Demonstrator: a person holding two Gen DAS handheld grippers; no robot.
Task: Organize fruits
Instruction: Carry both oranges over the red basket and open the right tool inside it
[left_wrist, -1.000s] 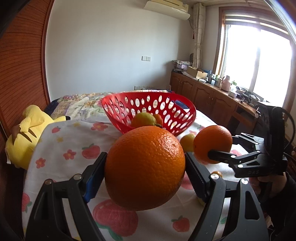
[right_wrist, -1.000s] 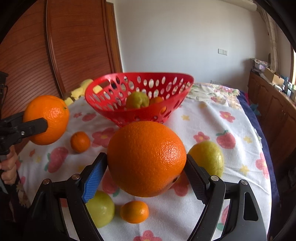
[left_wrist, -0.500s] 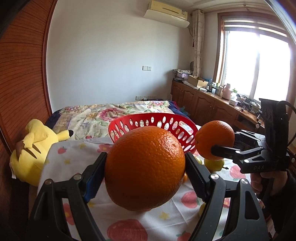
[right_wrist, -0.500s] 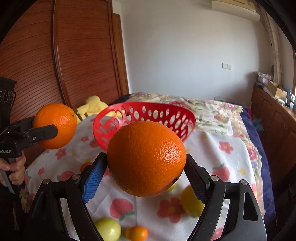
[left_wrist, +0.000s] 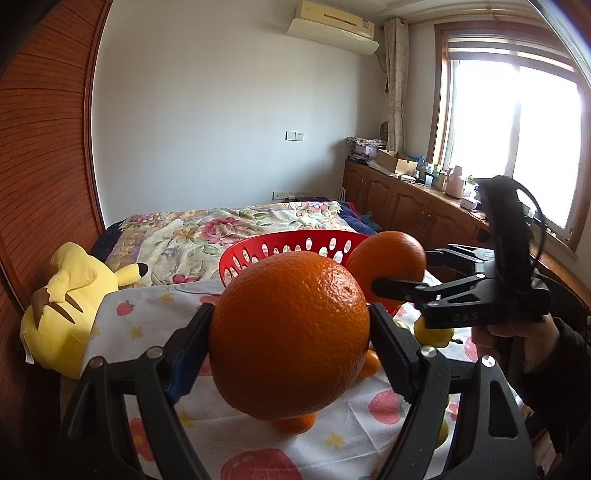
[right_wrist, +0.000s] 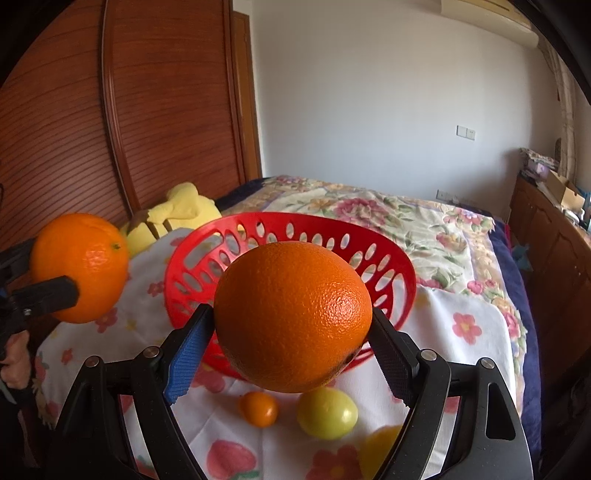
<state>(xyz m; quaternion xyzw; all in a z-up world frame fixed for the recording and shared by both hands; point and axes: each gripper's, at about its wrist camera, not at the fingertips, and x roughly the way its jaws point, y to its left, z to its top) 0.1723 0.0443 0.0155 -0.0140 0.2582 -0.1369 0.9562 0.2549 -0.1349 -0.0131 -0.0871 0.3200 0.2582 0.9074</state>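
Note:
My left gripper (left_wrist: 291, 332) is shut on a large orange (left_wrist: 290, 334), held in the air near the red perforated basket (left_wrist: 291, 242). My right gripper (right_wrist: 293, 321) is shut on another large orange (right_wrist: 293, 317), just in front of the basket (right_wrist: 207, 258) and above the cloth. Each gripper shows in the other view: the right one (left_wrist: 391, 269) at right, the left one (right_wrist: 70, 273) at left. On the cloth lie a small tangerine (right_wrist: 258, 409) and a yellow-green fruit (right_wrist: 327, 413). The basket's inside is hidden.
The fruit-print cloth (right_wrist: 472, 332) covers a table beside a floral bedspread (right_wrist: 388, 206). A yellow plush toy (left_wrist: 70, 291) lies at the left. More small fruit (left_wrist: 432, 330) lies under the right gripper. Wooden cabinets (left_wrist: 406, 203) and a window stand at right.
Both grippers have risen with their oranges and come closer to the basket. The basket now sits lower in both views and its contents have dropped out of sight.

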